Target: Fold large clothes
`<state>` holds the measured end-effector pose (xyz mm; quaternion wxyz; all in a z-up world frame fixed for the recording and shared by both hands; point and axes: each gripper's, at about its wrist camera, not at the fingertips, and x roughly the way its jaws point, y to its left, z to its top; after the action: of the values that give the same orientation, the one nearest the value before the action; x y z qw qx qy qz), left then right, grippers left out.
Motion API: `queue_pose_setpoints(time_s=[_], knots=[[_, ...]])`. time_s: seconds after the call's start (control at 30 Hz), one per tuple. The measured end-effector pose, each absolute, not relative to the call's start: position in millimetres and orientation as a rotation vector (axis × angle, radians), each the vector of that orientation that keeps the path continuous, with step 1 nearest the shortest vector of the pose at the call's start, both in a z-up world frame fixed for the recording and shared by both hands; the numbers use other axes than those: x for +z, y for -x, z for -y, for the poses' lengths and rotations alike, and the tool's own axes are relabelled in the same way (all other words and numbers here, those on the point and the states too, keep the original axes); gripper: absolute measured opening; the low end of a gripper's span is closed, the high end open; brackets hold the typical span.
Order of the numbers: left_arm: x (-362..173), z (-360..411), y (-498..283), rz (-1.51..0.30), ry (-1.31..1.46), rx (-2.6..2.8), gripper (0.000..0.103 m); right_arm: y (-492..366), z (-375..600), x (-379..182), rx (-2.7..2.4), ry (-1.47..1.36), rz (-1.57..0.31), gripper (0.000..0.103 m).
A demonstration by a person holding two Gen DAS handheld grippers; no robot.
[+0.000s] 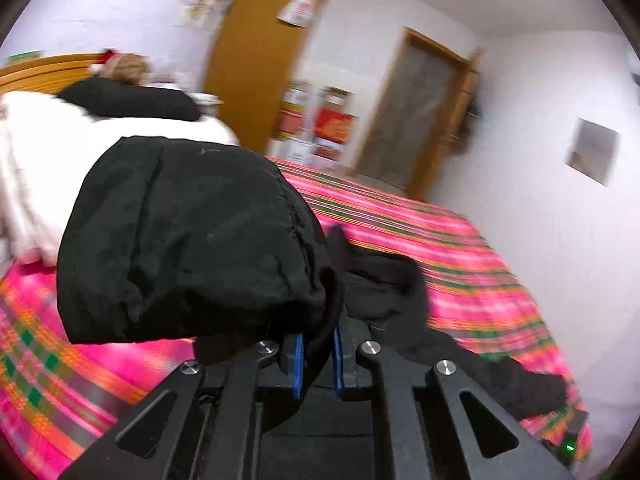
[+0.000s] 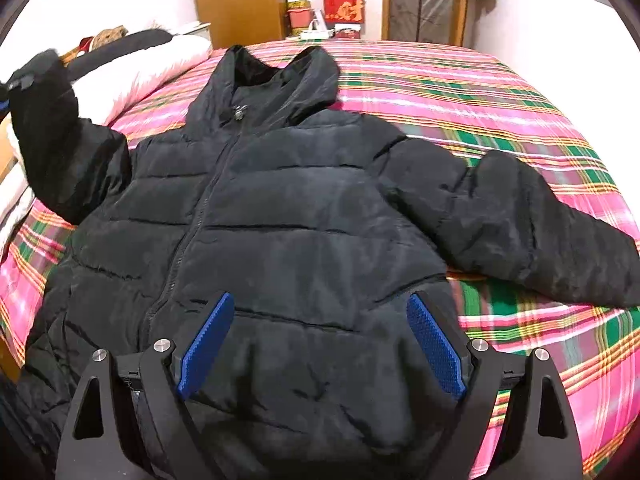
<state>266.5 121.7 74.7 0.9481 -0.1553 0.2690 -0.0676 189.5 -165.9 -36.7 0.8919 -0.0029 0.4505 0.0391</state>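
Right wrist view: black quilted puffer jacket [image 2: 304,216] lies front-up on the bed [image 2: 500,92], which carries a pink, green and orange plaid cover. Zip is closed, hood points toward 12 o'clock, hem toward 6 o'clock. One sleeve [image 2: 532,224] lies flat on the cover at 3 o'clock; the other sleeve [image 2: 56,148] is raised off the bed at 9 o'clock. Right tongs [image 2: 320,344] hang over the lower front of the jacket, blue pads spread wide, holding nothing.

Left wrist view: left tongs [image 1: 318,354] are pinching black jacket fabric between the blue pads, with the sleeve cuff [image 1: 192,240] bulging up ahead of them toward 11 o'clock. This view is motion-blurred.

A red box [image 2: 344,10] at 12 o'clock in the right wrist view bears a gold character, not legible with certainty. No brand mark on the jacket can be read.
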Motion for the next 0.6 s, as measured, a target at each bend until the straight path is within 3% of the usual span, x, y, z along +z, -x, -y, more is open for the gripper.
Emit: queue_pose_setpoints(time_s=[0.23,0.37,0.43,0.53,0.6], knots=[[26.8,-15.9,-300.2,-0.706,0.229,-0.334,0.012,-189.5,201.3,-40.2,0.030,-0.059,-0.936,0.089],[-18.1,21.2,-317.1,-0.805,0.182,-0.376,0.018,-192.4,217.9,-46.3,0.007,-0.098,-0.936,0.089],[-39.9,30.3,-319.3,-0.861,0.198,-0.408,0.028,-193.6,223.6,-50.9,0.000,-0.116,-0.939,0.089],[-63.0,36.1,-321.6,-0.913,0.235,-0.452,0.062,-195.0,227.7,-55.6,0.000,-0.140,-0.941,0.089],[-69.9,39.9,-318.9,-0.924,0.247,-0.496,0.071,-195.3,229.0,-56.5,0.003,-0.154,-0.937,0.089]])
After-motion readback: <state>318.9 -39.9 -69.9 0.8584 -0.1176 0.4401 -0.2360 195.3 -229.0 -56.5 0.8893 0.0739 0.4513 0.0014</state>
